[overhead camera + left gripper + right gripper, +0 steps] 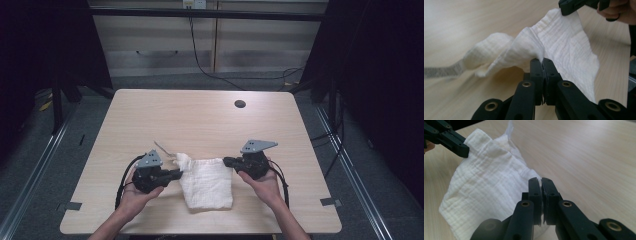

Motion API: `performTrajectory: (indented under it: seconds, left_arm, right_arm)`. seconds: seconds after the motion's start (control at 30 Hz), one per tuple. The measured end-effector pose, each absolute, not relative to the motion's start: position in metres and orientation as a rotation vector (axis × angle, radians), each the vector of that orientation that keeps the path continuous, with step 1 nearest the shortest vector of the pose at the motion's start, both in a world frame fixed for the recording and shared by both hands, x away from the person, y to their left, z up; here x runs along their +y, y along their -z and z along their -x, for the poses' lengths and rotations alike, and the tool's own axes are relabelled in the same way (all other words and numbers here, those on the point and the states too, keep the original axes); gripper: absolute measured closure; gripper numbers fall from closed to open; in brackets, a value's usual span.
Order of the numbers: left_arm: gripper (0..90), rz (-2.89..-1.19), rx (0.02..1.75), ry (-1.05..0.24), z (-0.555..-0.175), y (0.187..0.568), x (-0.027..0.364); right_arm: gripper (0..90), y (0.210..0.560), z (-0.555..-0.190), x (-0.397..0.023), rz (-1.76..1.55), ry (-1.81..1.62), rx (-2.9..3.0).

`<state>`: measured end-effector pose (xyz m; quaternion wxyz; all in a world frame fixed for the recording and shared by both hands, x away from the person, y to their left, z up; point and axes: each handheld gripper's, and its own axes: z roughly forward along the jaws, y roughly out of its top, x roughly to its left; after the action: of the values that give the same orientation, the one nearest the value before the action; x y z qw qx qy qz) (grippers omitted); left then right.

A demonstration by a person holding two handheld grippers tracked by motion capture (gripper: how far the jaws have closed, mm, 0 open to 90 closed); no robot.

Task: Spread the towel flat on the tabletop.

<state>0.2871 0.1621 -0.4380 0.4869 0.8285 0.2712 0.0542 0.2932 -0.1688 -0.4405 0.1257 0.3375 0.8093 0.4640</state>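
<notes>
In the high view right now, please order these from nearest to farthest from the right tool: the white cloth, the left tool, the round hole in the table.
1. White cloth: pinched at its corner by the right tool, touching it.
2. Left tool: across the cloth, gripping its other top corner.
3. Round hole: farther up the table, near the far edge.

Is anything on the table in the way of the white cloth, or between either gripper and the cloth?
Nothing visible. The left gripper and the right gripper are each shut on a far corner of the white cloth, which hangs between them with its near end on the table. The wood around it is bare.
</notes>
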Motion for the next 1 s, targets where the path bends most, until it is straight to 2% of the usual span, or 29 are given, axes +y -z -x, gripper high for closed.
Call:
performTrajectory:
  seconds: [0.13, 0.3, 0.4, 0.53, 0.57, 0.6, 0.67, 0.83, 1.0]
  left_arm:
    - [88.2, -1.962, 0.628, -0.17, -0.287, 0.41, 0.161]
    - [88.2, -1.966, 0.61, -0.175, -0.294, 0.392, 0.149]
    - [87.9, -1.992, 0.623, -0.166, -0.307, 0.402, 0.138]
    - [86.1, -2.001, 0.705, -0.095, -0.33, 0.438, 0.125]
    - [84.2, -2.005, 0.725, -0.088, -0.334, 0.445, 0.124]
    - [78.1, -2.014, 0.742, -0.086, -0.337, 0.449, 0.123]
    - [72.7, -1.982, 0.775, -0.06, -0.342, 0.452, 0.13]
    - [70.0, -1.899, 0.869, -0.085, -0.358, 0.45, 0.163]
    - [66.9, -1.929, 0.95, -0.106, -0.372, 0.469, 0.174]
  right_arm:
    - [87.4, 0.424, -0.293, -0.175, -0.986, -1.383, 2.306]
    - [87.3, 0.423, -0.295, -0.183, -1.02, -1.367, 2.283]
    - [87.4, 0.43, -0.297, -0.188, -1.046, -1.312, 2.284]
    - [87.5, 0.444, -0.302, -0.2, -1.108, -1.226, 2.282]
    - [87.5, 0.449, -0.304, -0.204, -1.131, -1.19, 2.28]
    - [87.5, 0.455, -0.307, -0.21, -1.161, -1.162, 2.277]
    - [87.6, 0.461, -0.31, -0.216, -1.187, -1.137, 2.269]
    - [87.6, 0.468, -0.313, -0.222, -1.211, -1.123, 2.267]
    - [87.5, 0.475, -0.315, -0.218, -1.203, -1.052, 2.283]
